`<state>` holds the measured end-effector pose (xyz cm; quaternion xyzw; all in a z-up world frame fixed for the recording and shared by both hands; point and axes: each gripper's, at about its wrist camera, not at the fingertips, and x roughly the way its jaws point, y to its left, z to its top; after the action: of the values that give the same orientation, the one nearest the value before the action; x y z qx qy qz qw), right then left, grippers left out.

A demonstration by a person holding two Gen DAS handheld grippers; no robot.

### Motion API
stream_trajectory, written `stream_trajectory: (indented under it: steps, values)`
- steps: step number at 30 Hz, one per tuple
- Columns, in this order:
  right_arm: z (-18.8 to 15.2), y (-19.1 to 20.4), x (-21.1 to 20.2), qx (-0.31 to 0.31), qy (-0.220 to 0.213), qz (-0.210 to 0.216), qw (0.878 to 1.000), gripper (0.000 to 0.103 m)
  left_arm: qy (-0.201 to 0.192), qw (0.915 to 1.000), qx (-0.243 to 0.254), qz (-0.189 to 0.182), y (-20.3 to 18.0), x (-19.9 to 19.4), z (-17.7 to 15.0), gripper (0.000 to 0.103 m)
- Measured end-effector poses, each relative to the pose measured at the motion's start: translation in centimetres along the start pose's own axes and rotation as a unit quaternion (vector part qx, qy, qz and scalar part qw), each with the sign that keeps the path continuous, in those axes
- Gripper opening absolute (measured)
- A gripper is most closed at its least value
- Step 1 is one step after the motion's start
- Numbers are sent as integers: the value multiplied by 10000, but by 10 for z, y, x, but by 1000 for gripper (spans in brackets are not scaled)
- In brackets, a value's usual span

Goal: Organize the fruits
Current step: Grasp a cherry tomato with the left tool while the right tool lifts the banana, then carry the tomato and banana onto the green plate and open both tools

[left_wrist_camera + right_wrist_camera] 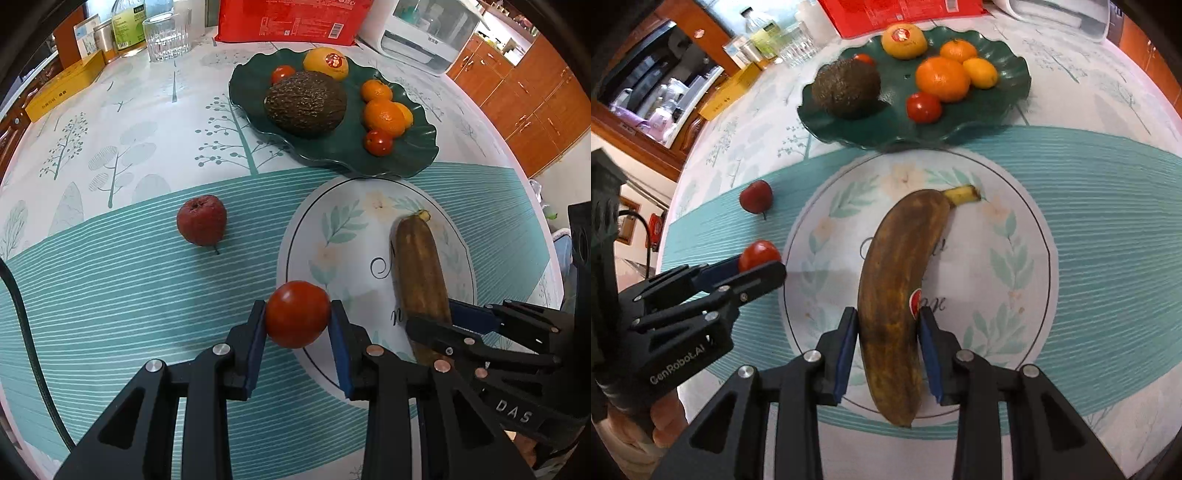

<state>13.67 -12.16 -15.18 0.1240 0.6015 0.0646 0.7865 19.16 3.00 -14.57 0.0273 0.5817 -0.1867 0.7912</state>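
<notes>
Banana's lower end behind right hand-held gripper

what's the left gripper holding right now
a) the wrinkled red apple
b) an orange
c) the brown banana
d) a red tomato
d: the left gripper has its jaws closed on either side of a red tomato, while the brown banana sits between the jaws of the right gripper on the white plate, and the wrinkled red apple lies alone on the tablecloth.
</notes>
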Motion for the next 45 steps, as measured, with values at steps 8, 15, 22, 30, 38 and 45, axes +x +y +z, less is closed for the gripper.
stream_trajectory:
  steps: [8, 15, 22, 30, 38, 45]
  values:
    - [5, 2, 6, -7, -284, -72, 9996, 35, 42, 9999, -74, 82, -6, 6, -2, 32]
    - [7, 3, 4, -108, -465, -80, 9988, 34, -35, 9999, -102, 121, -6, 6, 1, 32]
    - [21, -6, -41, -19, -895, 284, 9956, 34, -215, 9997, -138, -19, -13, -20, 18, 32]
    - [81, -14, -98, -498, -1222, 511, 9899, 34, -663, 9977, -130, -107, -36, -71, 80, 32]
    - [168, -26, -104, -947, -1332, 636, 9845, 34, -1037, 9937, -407, -93, -42, -85, 165, 32]
    - [207, -41, -47, -716, -1002, 765, 9894, 34, -878, 9917, -926, -128, -26, -50, 221, 32]
